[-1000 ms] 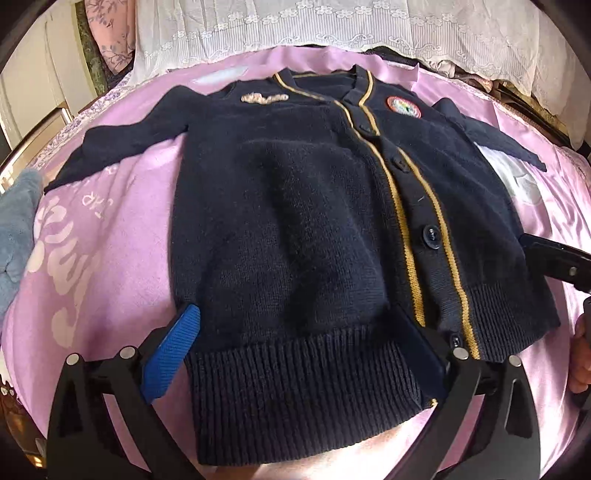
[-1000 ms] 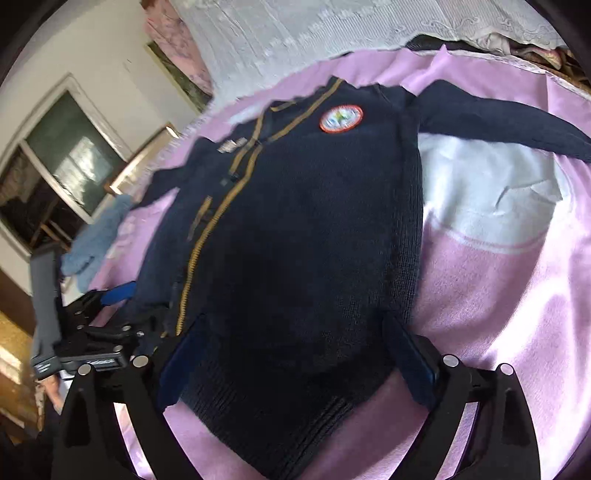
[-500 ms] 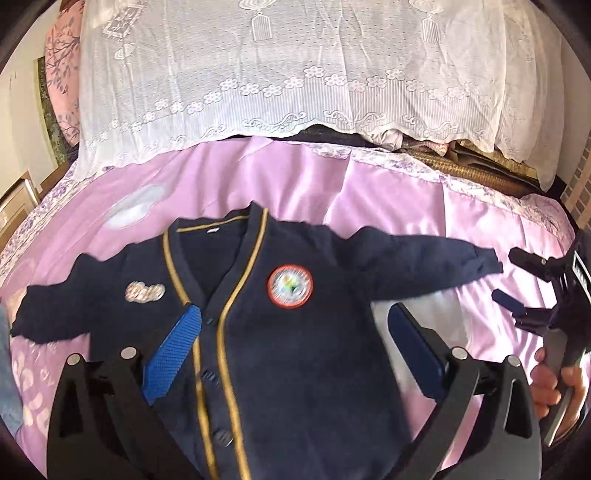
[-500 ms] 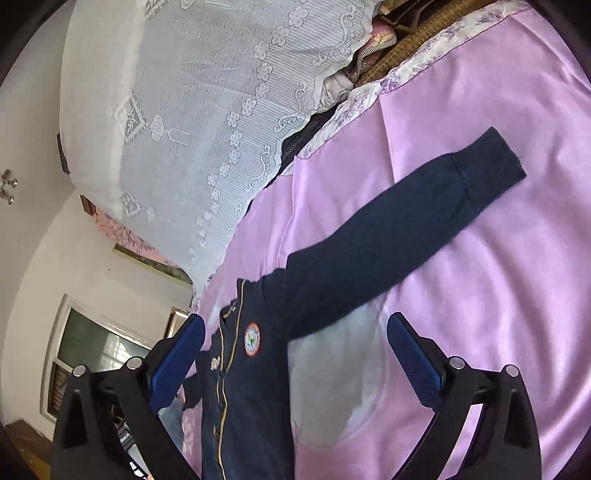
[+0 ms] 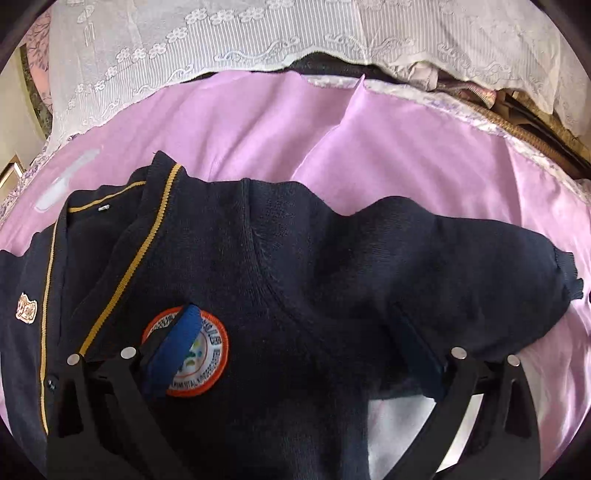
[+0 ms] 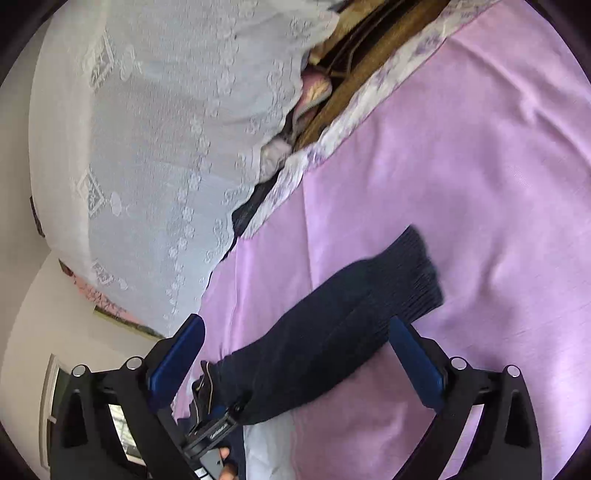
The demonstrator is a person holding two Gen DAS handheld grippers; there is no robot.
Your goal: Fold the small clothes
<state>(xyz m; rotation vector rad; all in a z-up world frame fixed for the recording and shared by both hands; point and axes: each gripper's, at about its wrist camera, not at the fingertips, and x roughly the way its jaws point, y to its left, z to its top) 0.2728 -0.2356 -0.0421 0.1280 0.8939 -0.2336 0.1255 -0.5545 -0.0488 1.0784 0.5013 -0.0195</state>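
Note:
A small navy knit cardigan [image 5: 303, 295] with yellow trim and a round orange-rimmed badge [image 5: 207, 354] lies face up on the pink bedsheet [image 5: 295, 129]. My left gripper [image 5: 295, 354] is open, low over the chest and right shoulder, one blue pad [image 5: 177, 347] over the badge. The right sleeve [image 5: 480, 280] stretches out to the right. In the right wrist view that sleeve [image 6: 351, 321] lies between the open fingers of my right gripper [image 6: 295, 358], its ribbed cuff [image 6: 417, 273] just beyond the pads. The left gripper's body [image 6: 210, 432] shows at lower left there.
A white lace cover [image 5: 258, 33] hangs along the far side of the bed, also seen in the right wrist view [image 6: 166, 129]. Piled dark and brown items [image 5: 517, 107] sit under it at the back right. A window [image 6: 122, 432] is at the room's left side.
Both grippers moved from the hem up to the top of the cardigan. The left one has dropped low over the badge and shoulder; the right one has closed in around the right sleeve near the cuff.

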